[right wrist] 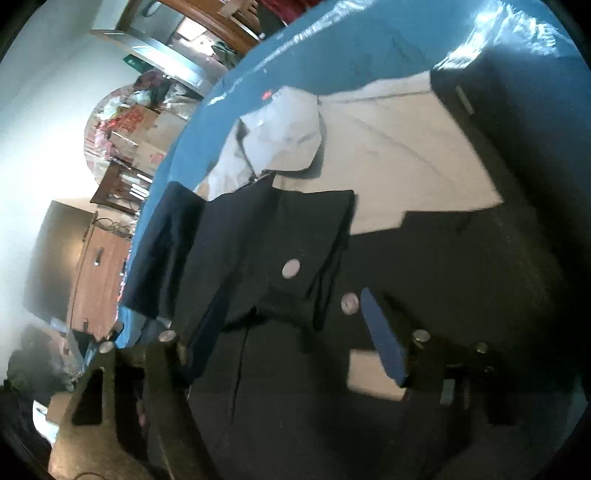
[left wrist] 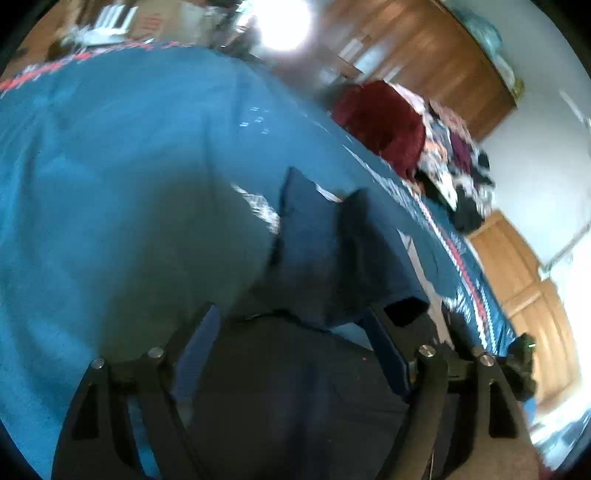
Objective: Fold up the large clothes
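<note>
Both fisheye views are motion-blurred and bent at the dark round edges. A blown-out light (left wrist: 282,22) glares at far centre, white haze floods the right view's left side, and near cloth lies in shadow.

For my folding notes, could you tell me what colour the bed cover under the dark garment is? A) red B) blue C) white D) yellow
B: in the right wrist view the dark garment, with its pale grey lining showing, lies on a blue bed cover.
</note>
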A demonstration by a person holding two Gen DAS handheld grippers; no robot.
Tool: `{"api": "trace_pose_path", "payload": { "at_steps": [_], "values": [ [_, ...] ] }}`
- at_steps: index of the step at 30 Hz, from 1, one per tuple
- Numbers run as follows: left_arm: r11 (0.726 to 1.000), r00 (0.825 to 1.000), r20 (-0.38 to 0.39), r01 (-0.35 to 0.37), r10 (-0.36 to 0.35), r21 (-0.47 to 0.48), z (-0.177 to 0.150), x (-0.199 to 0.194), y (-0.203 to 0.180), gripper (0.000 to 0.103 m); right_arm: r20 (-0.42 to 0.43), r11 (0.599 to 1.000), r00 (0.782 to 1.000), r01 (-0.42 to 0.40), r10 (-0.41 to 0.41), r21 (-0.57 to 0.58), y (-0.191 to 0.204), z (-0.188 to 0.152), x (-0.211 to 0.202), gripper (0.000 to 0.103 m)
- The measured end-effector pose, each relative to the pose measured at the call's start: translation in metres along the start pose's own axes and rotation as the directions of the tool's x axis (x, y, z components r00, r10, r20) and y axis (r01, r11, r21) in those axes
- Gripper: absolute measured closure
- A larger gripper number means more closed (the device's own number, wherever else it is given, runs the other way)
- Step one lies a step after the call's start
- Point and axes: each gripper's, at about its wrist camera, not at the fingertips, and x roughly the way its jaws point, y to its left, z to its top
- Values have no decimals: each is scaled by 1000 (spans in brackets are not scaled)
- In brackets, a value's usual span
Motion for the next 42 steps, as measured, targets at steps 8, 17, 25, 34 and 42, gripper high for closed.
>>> {"api": "trace_pose_path", "payload": {
  "at_steps": [8,17,25,34,42],
  "values": [
    [1000,1000,11,-24,24,19,-13,15,0,15,-42,993,996,77,-81,-88,10,4,28,50],
    [999,1000,10,-28,28,25,-12,14,-10,14,134,987,978,162,-158,-20,-31,13,-41,99],
    [998,999,14,-50,49,39,-12,13,-12,13,129,967,961,252,-245,-42,-54,14,-51,99],
    [996,997,21,-71,70,46,-12,15,-20,13,274,891,873,443,-403,-99,-22,2,-82,80],
    [988,992,2,-123,123,94,-13,27,-30,10,53,972,974,224,-220,-79,-50,1,-24,66]
  ]
}}
